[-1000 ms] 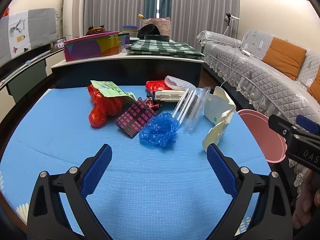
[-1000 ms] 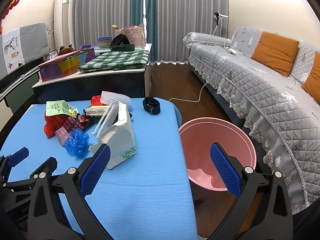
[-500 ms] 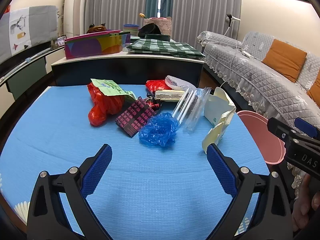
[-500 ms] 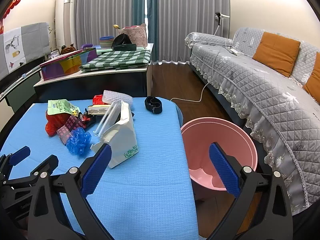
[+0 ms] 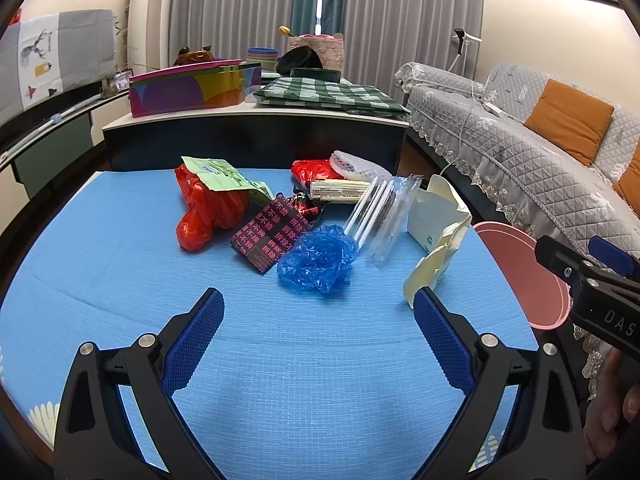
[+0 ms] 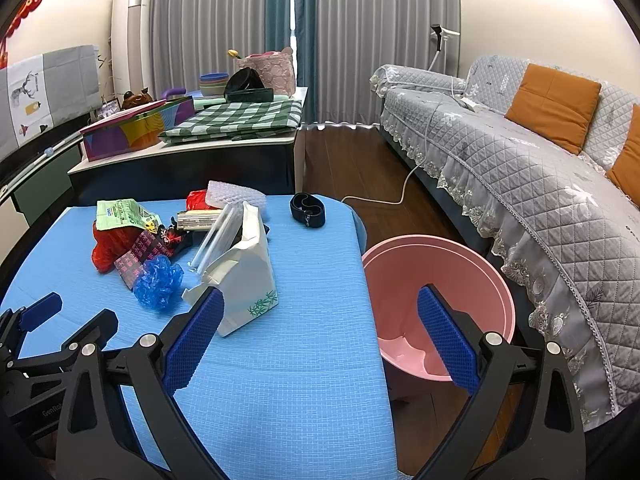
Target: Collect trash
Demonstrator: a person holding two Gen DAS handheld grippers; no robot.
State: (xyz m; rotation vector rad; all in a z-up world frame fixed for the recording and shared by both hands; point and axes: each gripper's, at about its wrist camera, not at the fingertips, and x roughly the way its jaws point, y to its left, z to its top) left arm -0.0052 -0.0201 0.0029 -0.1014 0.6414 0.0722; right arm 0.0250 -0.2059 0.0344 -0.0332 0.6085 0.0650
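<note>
A pile of trash lies on the blue table [image 5: 120,260]: a red plastic bag [image 5: 206,210] under a green wrapper [image 5: 218,174], a dark patterned packet [image 5: 268,236], a crumpled blue bag [image 5: 318,260], a clear plastic sleeve [image 5: 384,214], and a cream paper carton [image 5: 438,230], also in the right wrist view [image 6: 244,276]. A pink bin [image 6: 436,300] stands on the floor right of the table. My left gripper [image 5: 318,332] is open and empty, short of the blue bag. My right gripper [image 6: 318,332] is open and empty over the table's right edge, beside the carton.
A black strap [image 6: 307,209] lies at the table's far right corner. A dark sideboard [image 5: 256,136] with a checked cloth and boxes stands behind the table. A grey sofa [image 6: 540,184] runs along the right, with a white cable [image 6: 404,192] on the wooden floor.
Both grippers have edged slightly forward toward the pile; both stay open and empty. The trash has not moved.
</note>
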